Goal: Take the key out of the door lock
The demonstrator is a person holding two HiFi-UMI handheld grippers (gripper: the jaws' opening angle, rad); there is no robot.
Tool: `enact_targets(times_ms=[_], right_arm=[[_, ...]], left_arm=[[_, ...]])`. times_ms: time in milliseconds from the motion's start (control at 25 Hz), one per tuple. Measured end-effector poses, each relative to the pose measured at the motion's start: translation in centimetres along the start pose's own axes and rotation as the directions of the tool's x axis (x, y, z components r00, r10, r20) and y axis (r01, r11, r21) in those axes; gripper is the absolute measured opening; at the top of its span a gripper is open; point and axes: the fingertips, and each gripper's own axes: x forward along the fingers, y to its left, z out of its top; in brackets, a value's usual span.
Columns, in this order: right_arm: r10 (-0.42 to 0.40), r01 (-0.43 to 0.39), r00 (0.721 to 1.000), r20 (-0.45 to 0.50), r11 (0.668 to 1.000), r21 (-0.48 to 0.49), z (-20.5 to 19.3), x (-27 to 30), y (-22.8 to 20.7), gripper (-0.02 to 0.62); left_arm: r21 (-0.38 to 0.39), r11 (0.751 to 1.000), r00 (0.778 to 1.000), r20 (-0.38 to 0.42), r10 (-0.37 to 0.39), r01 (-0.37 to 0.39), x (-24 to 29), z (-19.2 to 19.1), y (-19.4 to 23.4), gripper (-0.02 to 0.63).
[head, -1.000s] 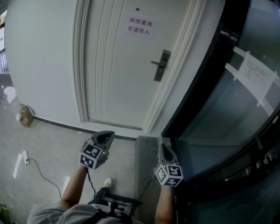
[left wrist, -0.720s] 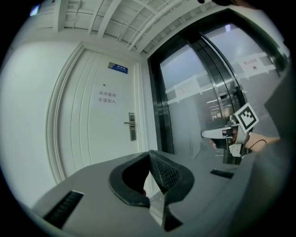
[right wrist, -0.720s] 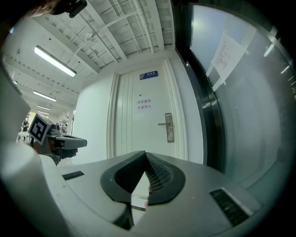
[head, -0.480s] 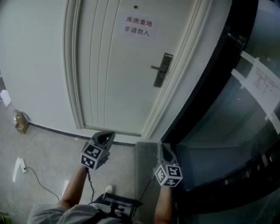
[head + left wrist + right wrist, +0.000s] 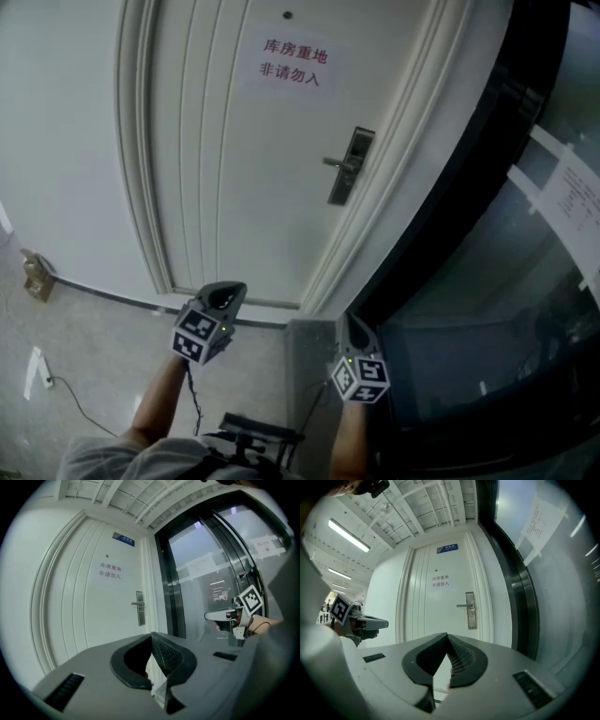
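A white door (image 5: 234, 169) stands ahead; its lock plate (image 5: 348, 167) is well apart from both grippers; the key there is too small to see; left gripper (image 5: 223, 296) and right gripper (image 5: 355, 329) sit low, jaws closed, empty; best to approach squarely, then part one gripper's jaws.

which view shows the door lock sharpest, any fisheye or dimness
Head view: dim and soft, the dark metal lock plate small. Left gripper view: heavy fisheye bows the white panelled door. Right gripper view: brightest, lock plate sharpest, yet no key can be made out.
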Motion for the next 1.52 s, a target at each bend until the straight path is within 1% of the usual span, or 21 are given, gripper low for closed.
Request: enact_targets(times_ms=[360,680,920,1200,1520], right_arm=[[-0.023,0.023,0.999,0.026,1.000,-0.006,1.7,7.7,-1.9,0.012],[-0.040,0.041,0.998,0.045,0.999,-0.021,2.7,12.2,-2.7,0.012],[-0.047,0.048,0.998,0.045,0.998,-0.026,2.8,13.8,-3.3,0.012],[-0.049,0.050,0.998,0.032,0.998,-0.028,1.8,16.1,-4.9,0.012],[-0.048,0.049,0.999,0.023,0.998,-0.028,1.8,20.8,-8.2,0.012]], left_arm=[[0.012,1.000,1.000,0.024,-0.012,0.011,6.7,1.4,5.4,-0.008],[0.014,1.000,0.999,0.031,-0.024,0.023,10.2,1.6,8.5,-0.008],[-0.001,1.000,0.999,0.029,-0.017,0.017,11.7,1.3,9.7,-0.008],[-0.007,1.000,1.000,0.013,-0.025,0.025,14.4,0.2,10.0,-0.008],[-0.016,1.000,1.000,0.005,-0.017,0.017,20.0,0.4,11.8,-0.008]])
